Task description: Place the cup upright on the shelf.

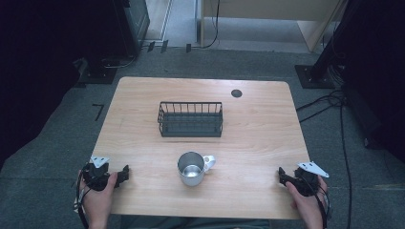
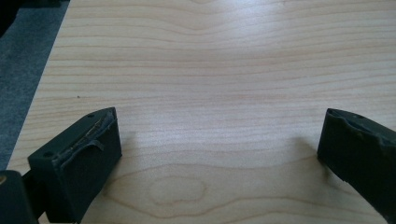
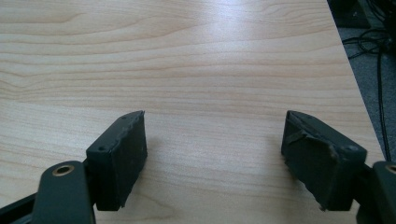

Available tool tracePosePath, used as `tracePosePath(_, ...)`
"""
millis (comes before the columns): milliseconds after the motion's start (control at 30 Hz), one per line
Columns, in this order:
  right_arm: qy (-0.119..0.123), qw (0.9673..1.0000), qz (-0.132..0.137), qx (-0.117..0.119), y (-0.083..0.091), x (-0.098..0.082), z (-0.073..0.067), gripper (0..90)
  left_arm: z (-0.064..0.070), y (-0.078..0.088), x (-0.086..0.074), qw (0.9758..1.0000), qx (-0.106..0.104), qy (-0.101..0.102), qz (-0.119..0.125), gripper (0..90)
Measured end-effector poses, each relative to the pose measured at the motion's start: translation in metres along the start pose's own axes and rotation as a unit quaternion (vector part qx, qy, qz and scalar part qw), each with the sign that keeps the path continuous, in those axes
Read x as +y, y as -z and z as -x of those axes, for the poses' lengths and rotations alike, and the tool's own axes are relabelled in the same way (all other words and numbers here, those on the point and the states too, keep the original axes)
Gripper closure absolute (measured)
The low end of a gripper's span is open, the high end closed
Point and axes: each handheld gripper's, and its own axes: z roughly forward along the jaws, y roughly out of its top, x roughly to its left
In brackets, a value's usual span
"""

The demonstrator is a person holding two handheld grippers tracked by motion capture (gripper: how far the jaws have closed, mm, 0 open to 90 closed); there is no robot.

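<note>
We see a metal mug (image 1: pixel 192 169) standing upright on the wooden table (image 1: pixel 258 143), near its front edge and about midway between the table's left and right sides. It is silvery, with an open mouth through which its shiny inside and bottom show; it looks empty. Its pale handle (image 1: pixel 209 162) sticks out to the right and slightly toward the far side.

Beyond the mug, nearer the table's middle, we see a dark wire basket (image 1: pixel 190 119). It is rectangular, its long side running left to right, with thin upright bars for walls and an open top. It sits flat and looks empty. Mug and basket stand apart, bare wood between them.
</note>
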Motion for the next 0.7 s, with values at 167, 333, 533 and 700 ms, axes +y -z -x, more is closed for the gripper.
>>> tracePosePath(167,0.006,0.9999,-0.007,0.006,0.005,0.001,0.000,32.1,-0.001,0.000,0.000,1.0000,-0.001,-0.001,0.001,0.0)
tracePosePath(333,-0.003,0.9995,0.010,0.030,0.010,0.001,-0.002,32.8,-0.001,-0.001,0.000,1.0000,-0.001,0.000,0.001,0.0)
tracePosePath(533,0.005,0.9972,0.021,0.071,0.018,0.016,-0.016,31.1,-0.003,-0.001,0.001,1.0000,-0.004,-0.004,0.001,0.0)
tracePosePath(700,0.006,0.9920,0.038,0.121,0.023,0.030,-0.029,30.7,-0.002,-0.001,0.001,1.0000,-0.004,-0.004,0.001,0.0)
